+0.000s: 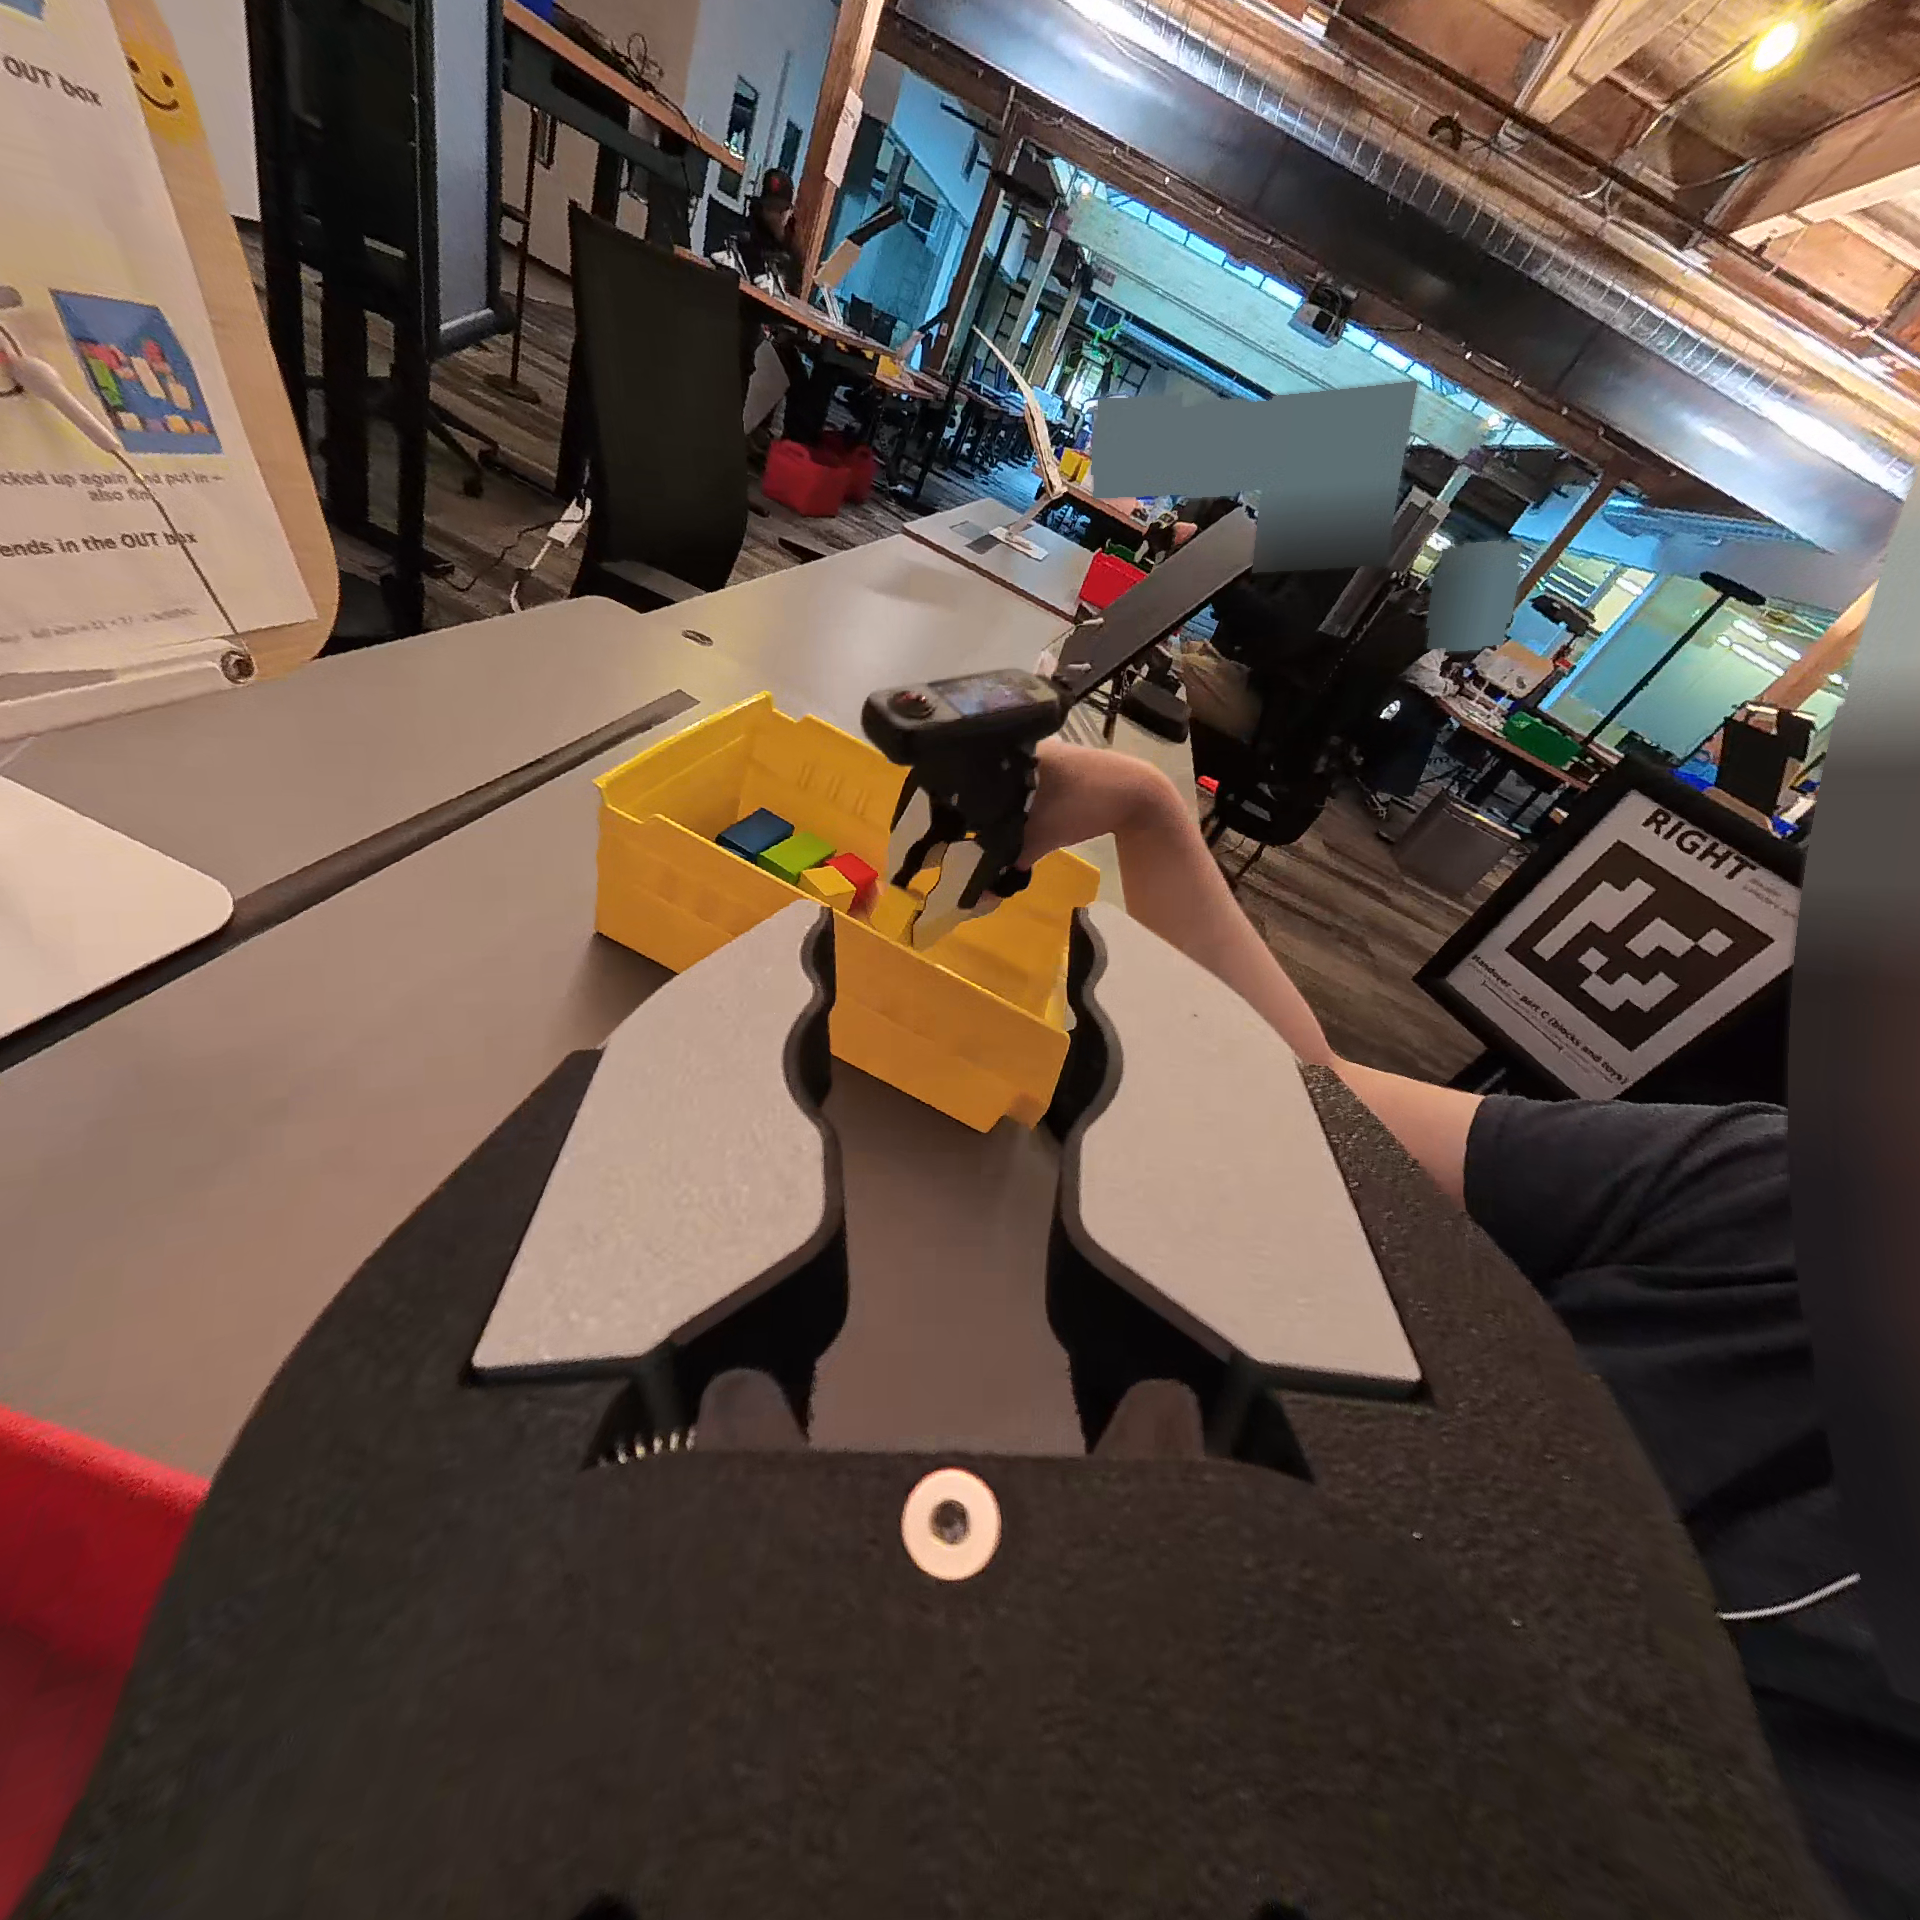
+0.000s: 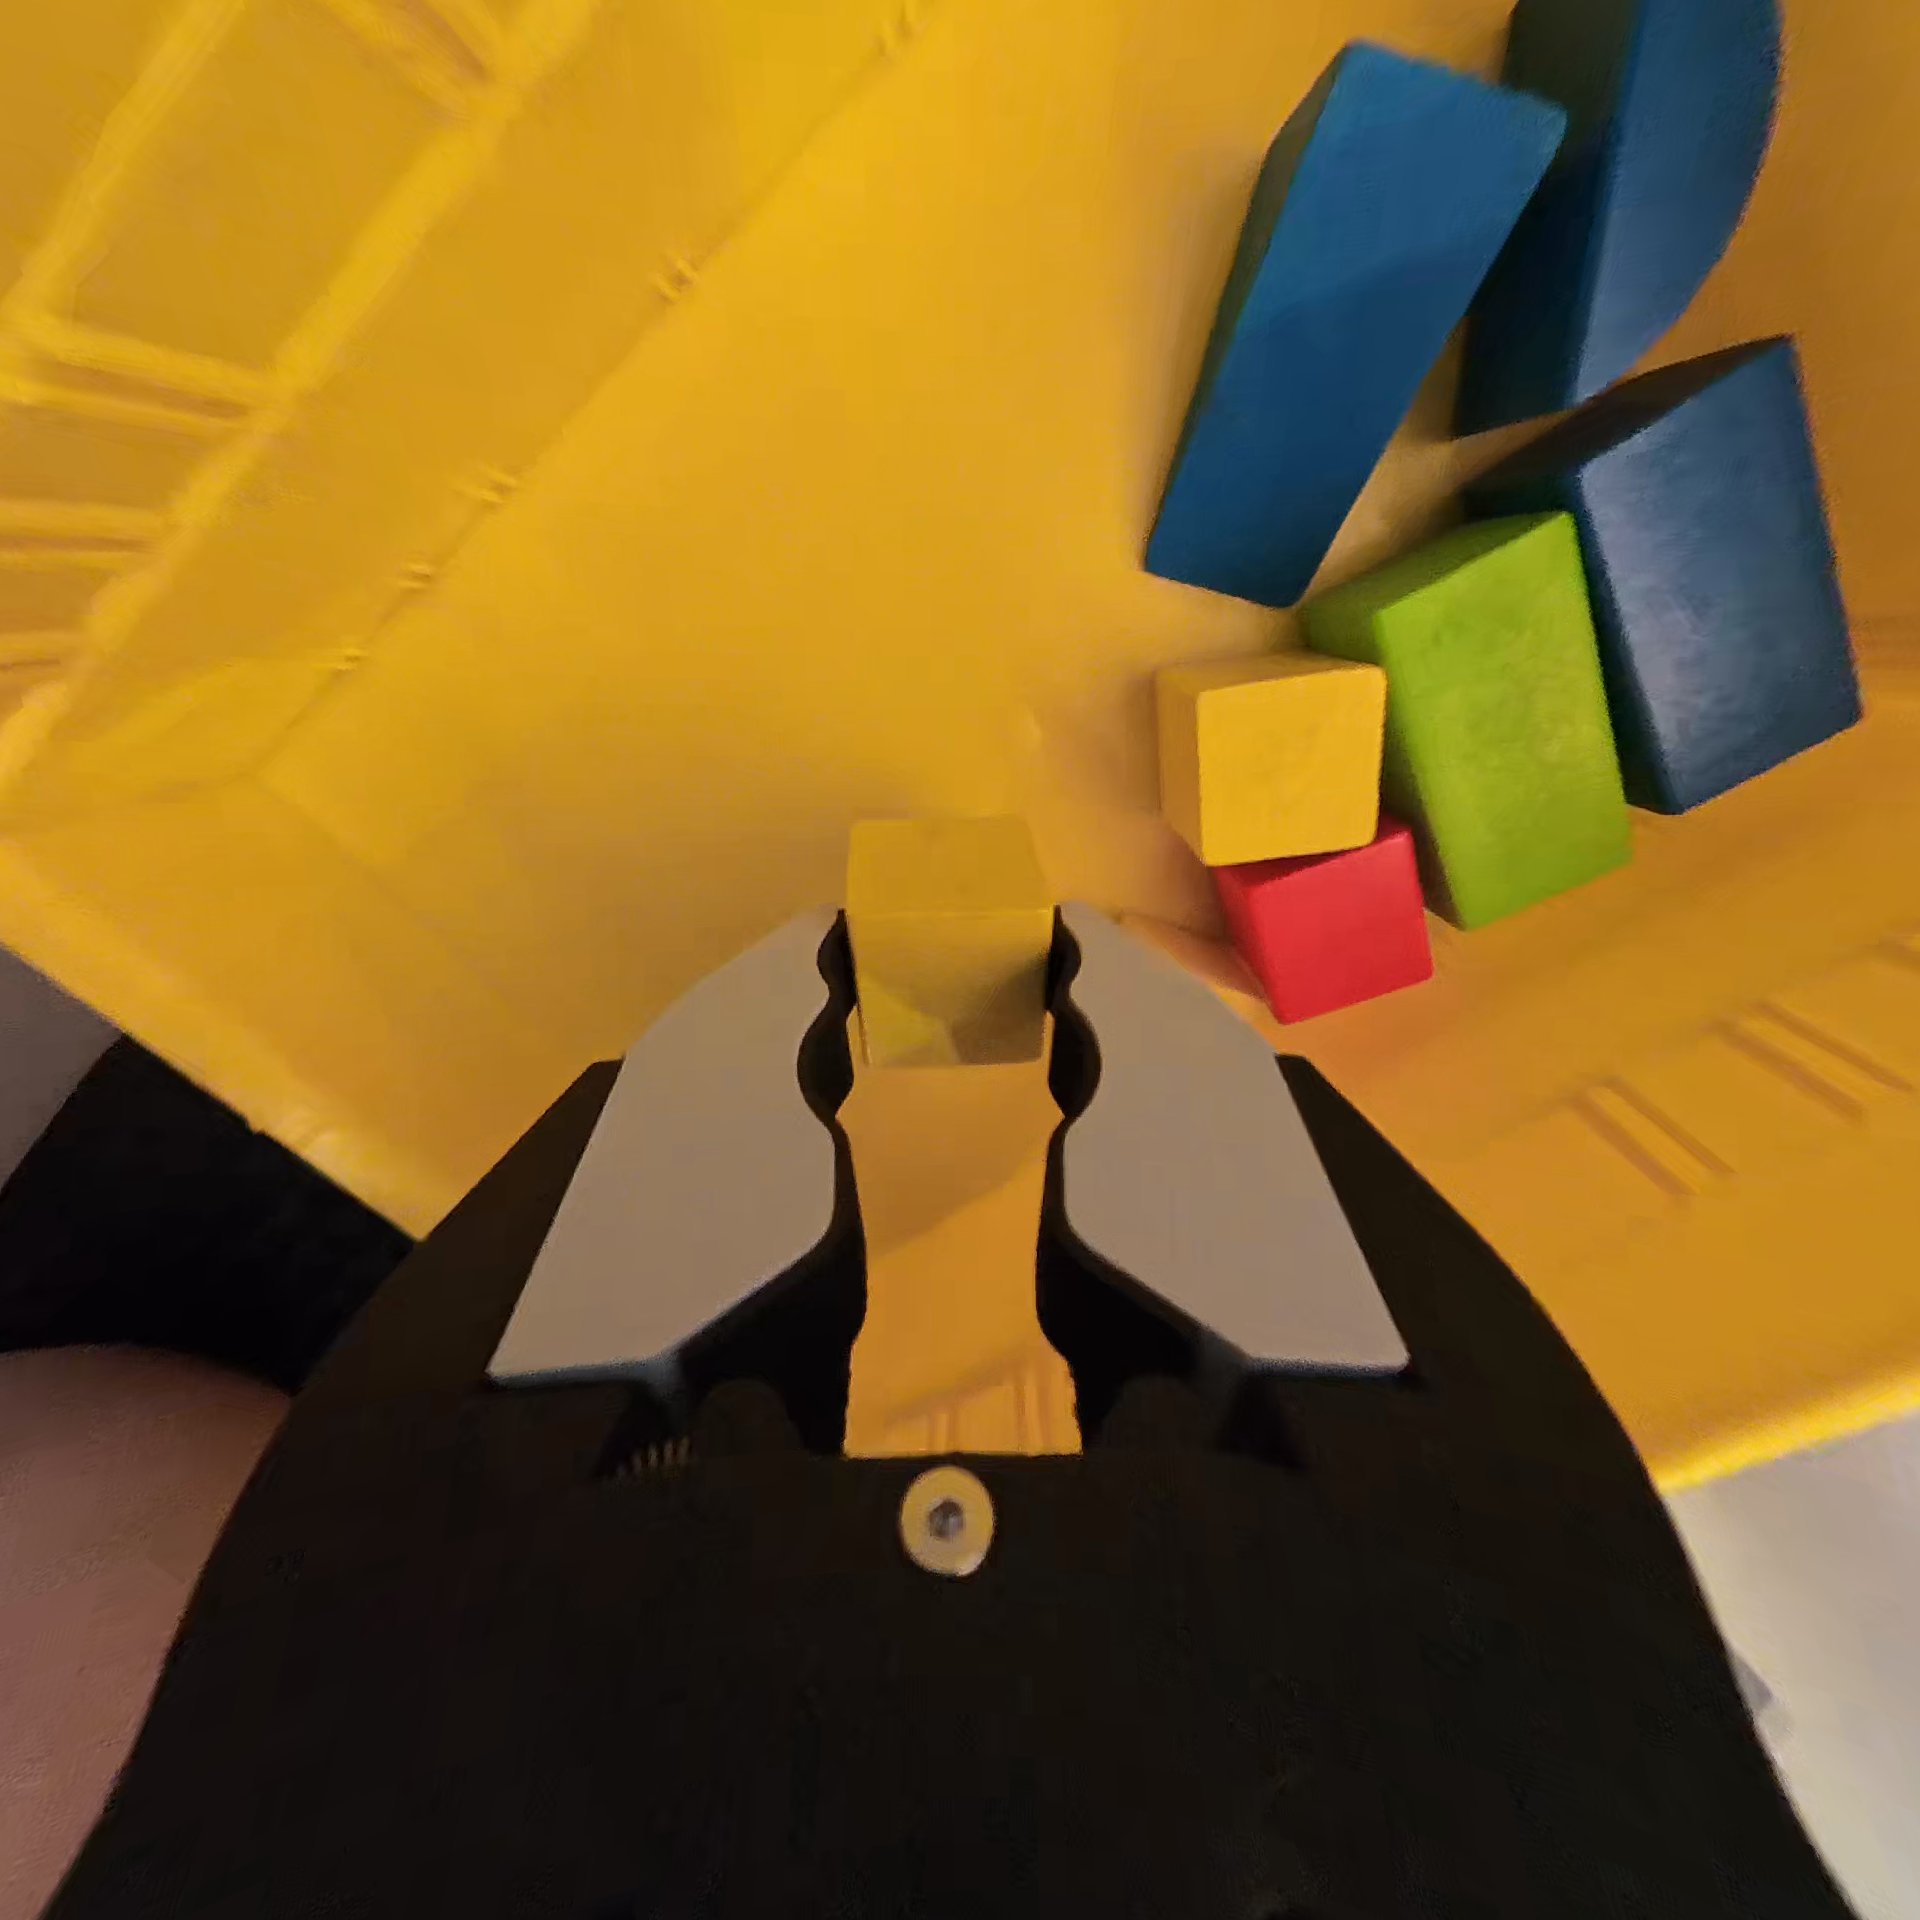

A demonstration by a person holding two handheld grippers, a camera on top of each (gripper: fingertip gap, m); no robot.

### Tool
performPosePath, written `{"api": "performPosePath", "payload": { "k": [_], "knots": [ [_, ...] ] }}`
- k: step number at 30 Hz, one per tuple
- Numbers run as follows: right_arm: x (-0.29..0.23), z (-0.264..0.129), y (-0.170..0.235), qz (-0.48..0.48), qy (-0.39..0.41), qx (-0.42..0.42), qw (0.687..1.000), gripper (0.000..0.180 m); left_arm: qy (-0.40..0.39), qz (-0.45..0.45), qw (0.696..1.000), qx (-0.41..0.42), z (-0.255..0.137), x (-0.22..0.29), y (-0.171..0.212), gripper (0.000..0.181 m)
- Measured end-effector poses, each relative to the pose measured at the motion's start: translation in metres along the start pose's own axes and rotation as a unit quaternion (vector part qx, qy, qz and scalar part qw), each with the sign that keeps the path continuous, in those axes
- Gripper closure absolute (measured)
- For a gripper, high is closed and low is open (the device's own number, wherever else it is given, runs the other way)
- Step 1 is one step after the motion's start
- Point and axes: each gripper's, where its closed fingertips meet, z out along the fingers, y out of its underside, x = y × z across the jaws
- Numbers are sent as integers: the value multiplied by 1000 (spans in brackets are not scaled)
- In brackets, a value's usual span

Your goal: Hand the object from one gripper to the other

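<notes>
My right gripper (image 2: 948,971) is shut on a yellow cube (image 2: 945,940) inside the yellow bin (image 2: 582,540), pointing down at its floor. In the left wrist view the right gripper (image 1: 940,904) reaches into the yellow bin (image 1: 935,1029) on the grey table (image 1: 312,987). My left gripper (image 1: 951,971) is open and empty, held low over the table just in front of the bin, pointing at it.
Other blocks lie in the bin: another yellow cube (image 2: 1278,753), a red cube (image 2: 1325,925), a green block (image 2: 1496,707) and blue blocks (image 2: 1340,322). A framed marker sign (image 1: 1621,935) stands at the right. A poster (image 1: 114,343) stands at the left, a red bin (image 1: 73,1579) at lower left.
</notes>
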Motion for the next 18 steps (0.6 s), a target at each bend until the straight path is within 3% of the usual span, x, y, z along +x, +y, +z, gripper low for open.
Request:
{"api": "performPosePath", "payload": {
  "k": [5, 18],
  "knots": [
    [10, 18, 9, -8, 23, -56, 998, 144, -2, -3, 1000, 10, -6, -2, -4, 139],
    [24, 25, 5, 27, 42, -52, 997, 144, -41, 5, 999, 11, -25, -15, -8, 139]
  ]
}}
